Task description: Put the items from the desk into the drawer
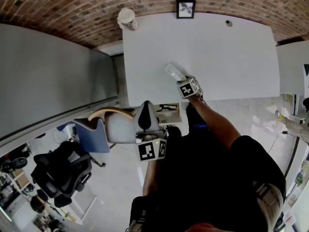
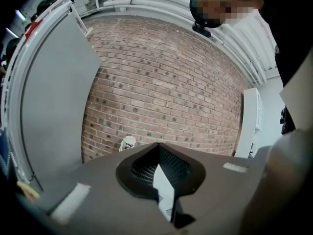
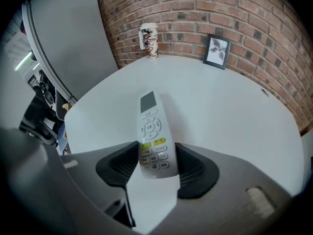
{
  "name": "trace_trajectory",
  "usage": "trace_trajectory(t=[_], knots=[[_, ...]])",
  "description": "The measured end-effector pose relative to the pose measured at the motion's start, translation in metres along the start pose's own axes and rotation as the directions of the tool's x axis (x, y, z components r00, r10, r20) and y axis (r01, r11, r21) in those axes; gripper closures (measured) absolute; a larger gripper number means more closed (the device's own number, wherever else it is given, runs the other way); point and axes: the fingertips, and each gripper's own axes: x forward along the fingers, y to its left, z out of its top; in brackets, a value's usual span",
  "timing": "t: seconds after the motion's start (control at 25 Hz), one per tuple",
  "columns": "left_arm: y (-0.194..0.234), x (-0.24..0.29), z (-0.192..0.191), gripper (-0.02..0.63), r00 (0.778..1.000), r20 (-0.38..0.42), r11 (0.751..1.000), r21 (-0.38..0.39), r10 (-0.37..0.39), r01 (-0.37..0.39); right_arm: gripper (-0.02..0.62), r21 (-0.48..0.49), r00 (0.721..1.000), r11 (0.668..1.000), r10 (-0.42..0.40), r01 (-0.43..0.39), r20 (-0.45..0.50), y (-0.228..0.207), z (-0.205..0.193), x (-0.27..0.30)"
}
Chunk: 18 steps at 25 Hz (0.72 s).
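Nearest, before the near left corner of the worktop (image 1: 227, 52) and clear of it, the left hand-held gripper (image 2: 156, 147) is held roughly level. Its jaws are brought together at the tips, and nothing is seen between them.

Just inside the near edge of the worktop, about midway along it, the right hand-held gripper (image 3: 155, 154) is pointed steeply down. Its jaws are closed on the remote control (image 3: 152, 131): the two pads are pressed against the sides of the button end, while the display end is left free and is pointed towards the far edge of the worktop. Whether the remote control is lifted off the worktop or rests on it cannot be told.

Farther on, at the far left corner of the worktop, a paper cup (image 1: 127, 18) is stood upright. At the far edge of the worktop, right of the paper cup, a small picture frame (image 1: 186, 8) is propped. Behind the worktop a brick wall (image 1: 72, 6) is seen.
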Motion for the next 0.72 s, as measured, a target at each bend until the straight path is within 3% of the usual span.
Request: trace_trajectory(t=[0.12, 0.32, 0.6, 0.72], knots=[[-0.002, -0.004, -0.002, 0.591, 1.0, 0.001, 1.0, -0.002, 0.004, -0.004, 0.373, 0.005, 0.999, 0.999, 0.032, -0.032, -0.001, -0.002, -0.001, 0.0], [-0.008, -0.007, -0.002, 0.591, 1.0, 0.003, 1.0, -0.002, 0.004, -0.004, 0.374, 0.133, 0.979, 0.971, 0.204, -0.199, -0.028, 0.023, -0.014, 0.0], [-0.01, -0.01, 0.0, 0.591, 1.0, 0.011, 1.0, 0.0, 0.01, -0.01, 0.376, 0.11, 0.975, 0.969, 0.222, -0.222, 0.014, 0.026, -0.007, -0.01], [-0.01, -0.014, 0.002, 0.591, 1.0, 0.018, 1.0, 0.001, 0.012, -0.012, 0.376, 0.081, 0.982, 0.978, 0.189, -0.191, 0.028, 0.019, -0.003, -0.016]])
